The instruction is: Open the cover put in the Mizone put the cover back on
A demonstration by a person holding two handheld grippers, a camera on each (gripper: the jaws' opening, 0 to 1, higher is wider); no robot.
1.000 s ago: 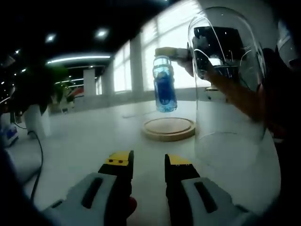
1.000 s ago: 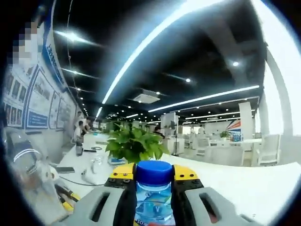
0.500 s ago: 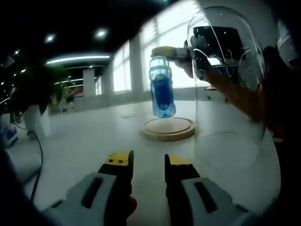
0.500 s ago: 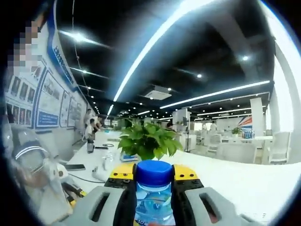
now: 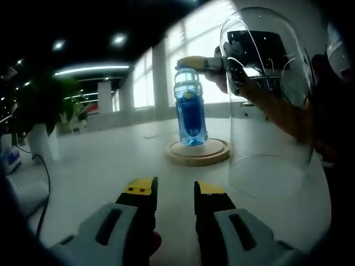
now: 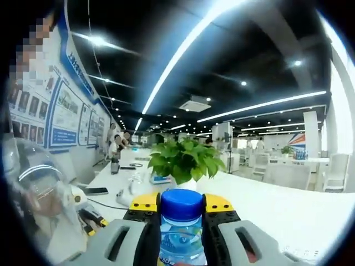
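The Mizone bottle point(image 5: 191, 113), clear with blue drink, hangs upright with its bottom at or just above the round wooden base point(image 5: 198, 153). My right gripper point(image 5: 199, 62) reaches in from the right and is shut on the bottle's neck. In the right gripper view the blue cap and label of the bottle point(image 6: 180, 238) sit between the jaws of my right gripper point(image 6: 181, 200). The glass dome cover point(image 5: 266, 100) stands on the white table just right of the base. My left gripper point(image 5: 175, 188) stays low and near, open, with nothing between its jaws.
A potted plant point(image 5: 41, 111) and a black cable point(image 5: 45, 183) are at the left of the white table point(image 5: 105, 160). A leafy plant point(image 6: 183, 160), a phone point(image 6: 95, 191) and people at the far end appear in the right gripper view.
The right gripper has lowered the bottle toward the wooden base and slightly to the left. The left gripper and the dome have stayed put.
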